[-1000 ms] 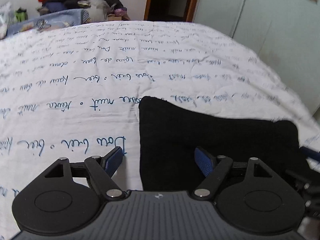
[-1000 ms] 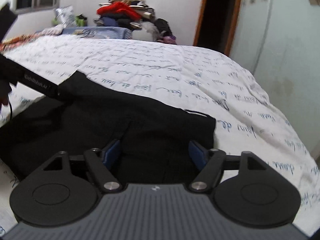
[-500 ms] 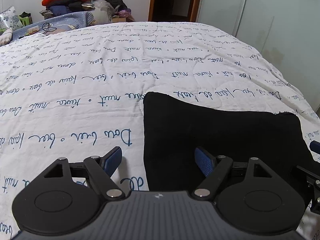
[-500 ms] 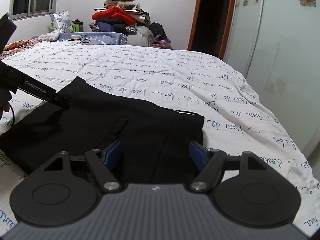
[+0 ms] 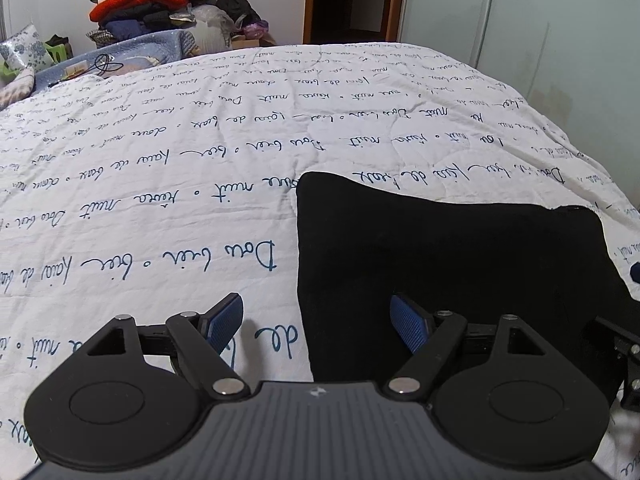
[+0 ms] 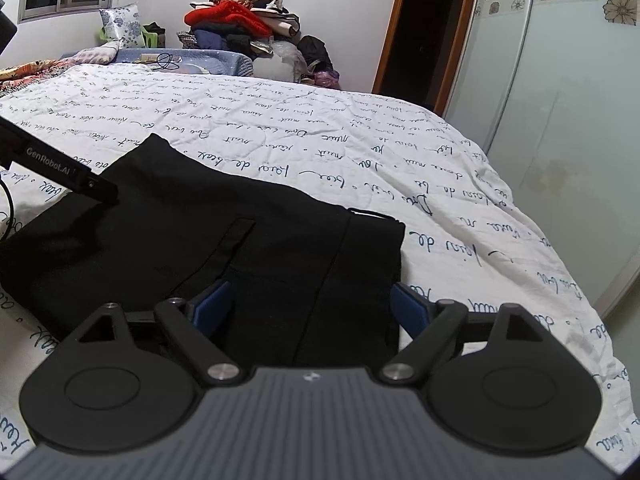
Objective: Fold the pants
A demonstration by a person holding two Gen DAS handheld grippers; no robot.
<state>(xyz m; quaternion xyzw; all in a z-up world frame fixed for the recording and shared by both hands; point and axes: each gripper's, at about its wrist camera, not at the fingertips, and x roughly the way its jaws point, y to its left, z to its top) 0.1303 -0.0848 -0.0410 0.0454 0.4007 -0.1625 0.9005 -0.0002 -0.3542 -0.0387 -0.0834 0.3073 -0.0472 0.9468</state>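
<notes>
The black pants [image 5: 452,264] lie folded flat as a rectangle on the white bed cover; in the right wrist view [image 6: 240,248] a pocket slit and the waistband end show. My left gripper [image 5: 318,322] is open and empty above the pants' left edge, one blue pad over the cover, the other over the fabric. My right gripper [image 6: 310,304] is open and empty above the pants' near right part. The left gripper's body [image 6: 60,168] reaches in over the pants' far left corner.
The bed cover [image 5: 200,160] is white with blue script. A pile of clothes [image 6: 240,20] and a blue quilt [image 5: 132,56] lie past the bed's far end. A doorway [image 6: 424,32] and wardrobe doors [image 6: 560,100] stand on the right.
Both grippers have risen and pulled back from the pants, so more of the bed and room shows. The pants lie still. Both stay open.
</notes>
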